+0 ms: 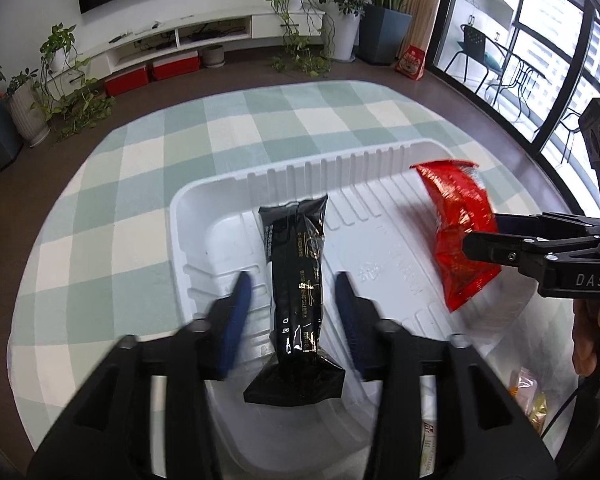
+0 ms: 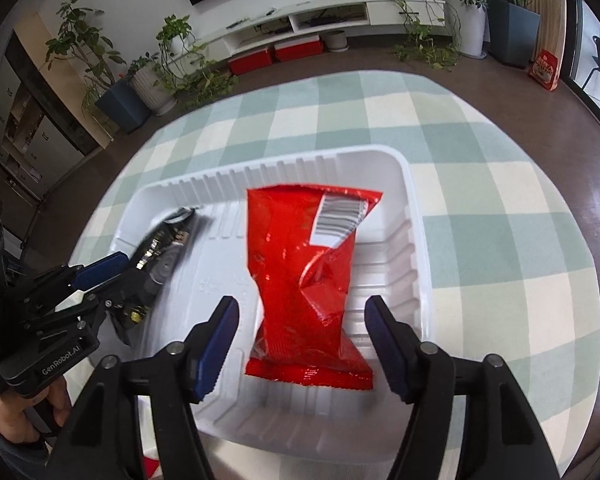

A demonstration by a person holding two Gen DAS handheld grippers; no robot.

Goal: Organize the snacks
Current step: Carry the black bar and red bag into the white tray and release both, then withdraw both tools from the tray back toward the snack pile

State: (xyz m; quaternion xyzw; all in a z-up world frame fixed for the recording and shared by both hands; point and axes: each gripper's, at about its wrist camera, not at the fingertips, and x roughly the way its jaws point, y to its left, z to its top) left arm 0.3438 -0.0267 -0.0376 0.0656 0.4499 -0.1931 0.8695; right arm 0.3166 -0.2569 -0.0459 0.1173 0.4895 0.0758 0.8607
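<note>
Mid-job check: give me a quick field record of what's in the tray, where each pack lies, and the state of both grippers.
container: white tray on a green-and-white checked cloth
black pack: lies in the tray's left part, lengthwise between the left gripper's fingers
red pack: in the tray's right part, between the right gripper's fingers
left gripper: open, fingers either side of the black pack, not clamped
right gripper: open, gaps on both sides of the red pack
outside tray: more snack wrappers near the right edge, details unclear

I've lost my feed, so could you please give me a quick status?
Left gripper open, astride black packet. Right gripper open, astride red bag. Both snacks in white tray. Nothing blocking.
</note>
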